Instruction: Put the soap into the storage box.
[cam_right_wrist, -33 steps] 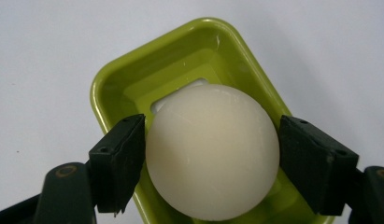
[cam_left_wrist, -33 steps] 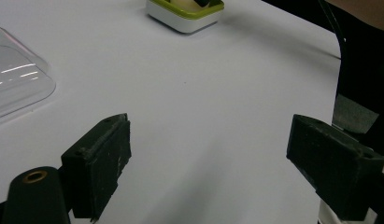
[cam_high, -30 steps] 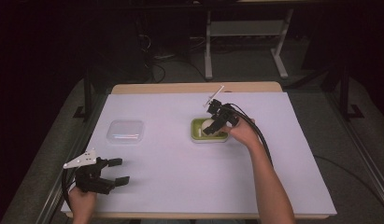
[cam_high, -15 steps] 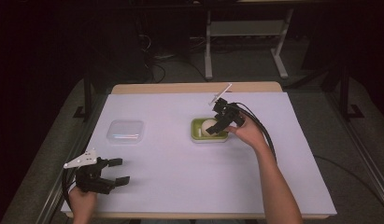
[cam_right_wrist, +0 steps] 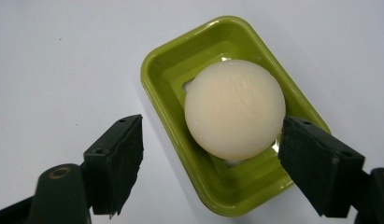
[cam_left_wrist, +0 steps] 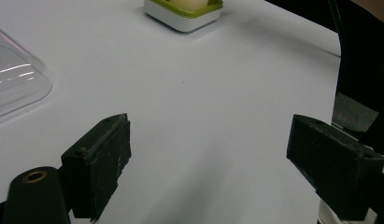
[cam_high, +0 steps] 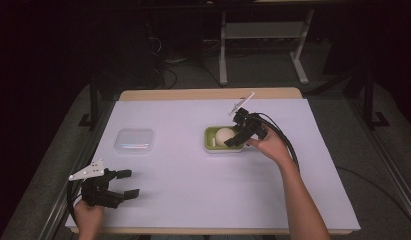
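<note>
Presently, a round soap bar [cam_right_wrist: 235, 108] is seen lying in a green dish [cam_right_wrist: 166, 70] toward the table's [cam_high: 193, 200] far right. The right gripper [cam_high: 236, 138] is held wide above it, ungrasped; the left gripper [cam_high: 128, 183], also wide, is parked at the near left corner, and the clear lid [cam_high: 135, 140] is untouched.

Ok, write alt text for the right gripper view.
A round cream soap bar sits in a green rectangular dish on a white table cover, seen from close above. The right gripper is open, its two black jaws rising from the bottom, one left of the dish, one by the soap's right edge.
</note>
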A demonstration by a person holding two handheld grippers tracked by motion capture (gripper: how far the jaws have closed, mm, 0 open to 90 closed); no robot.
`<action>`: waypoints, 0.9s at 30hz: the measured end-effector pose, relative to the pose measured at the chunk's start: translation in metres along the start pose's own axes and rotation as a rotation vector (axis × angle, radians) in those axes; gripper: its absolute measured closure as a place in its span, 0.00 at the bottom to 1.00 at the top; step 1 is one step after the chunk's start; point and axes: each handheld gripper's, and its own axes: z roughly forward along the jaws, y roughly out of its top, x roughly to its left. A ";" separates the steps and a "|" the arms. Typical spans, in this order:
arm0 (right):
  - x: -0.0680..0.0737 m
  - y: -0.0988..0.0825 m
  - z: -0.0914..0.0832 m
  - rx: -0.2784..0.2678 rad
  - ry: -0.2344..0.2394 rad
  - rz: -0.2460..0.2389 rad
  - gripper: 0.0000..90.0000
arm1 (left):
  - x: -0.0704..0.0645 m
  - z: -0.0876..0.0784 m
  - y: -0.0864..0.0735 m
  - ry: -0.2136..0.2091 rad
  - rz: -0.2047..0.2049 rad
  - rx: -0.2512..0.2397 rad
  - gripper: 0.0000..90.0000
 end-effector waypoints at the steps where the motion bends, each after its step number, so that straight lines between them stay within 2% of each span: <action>1: 0.001 -0.001 -0.001 -0.005 -0.001 -0.009 0.24 | 0.000 0.000 0.000 0.000 0.000 0.001 0.15; 8: 0.007 -0.009 -0.006 -0.013 0.009 -0.007 0.24 | -0.001 0.001 0.000 0.000 0.003 0.004 0.15; 12: 0.009 -0.018 -0.011 -0.036 0.017 -0.014 0.24 | 0.000 0.001 0.000 -0.001 0.003 0.006 0.15; 13: 0.011 -0.020 -0.012 -0.034 0.018 -0.003 0.24 | 0.000 0.001 0.000 -0.001 0.002 0.006 0.15; 14: 0.011 -0.022 -0.012 -0.042 0.017 -0.016 0.24 | 0.000 0.001 0.000 -0.001 0.002 0.006 0.15; 16: 0.013 -0.025 -0.014 -0.033 0.030 -0.001 0.24 | -0.001 0.001 0.000 -0.002 0.003 0.005 0.15; 20: 0.015 -0.031 -0.018 -0.045 0.025 -0.017 0.24 | 0.000 0.001 0.000 -0.003 0.007 0.008 0.15; 27: 0.019 -0.041 -0.024 -0.040 0.031 -0.008 0.23 | -0.001 0.002 0.000 -0.004 0.007 0.014 0.15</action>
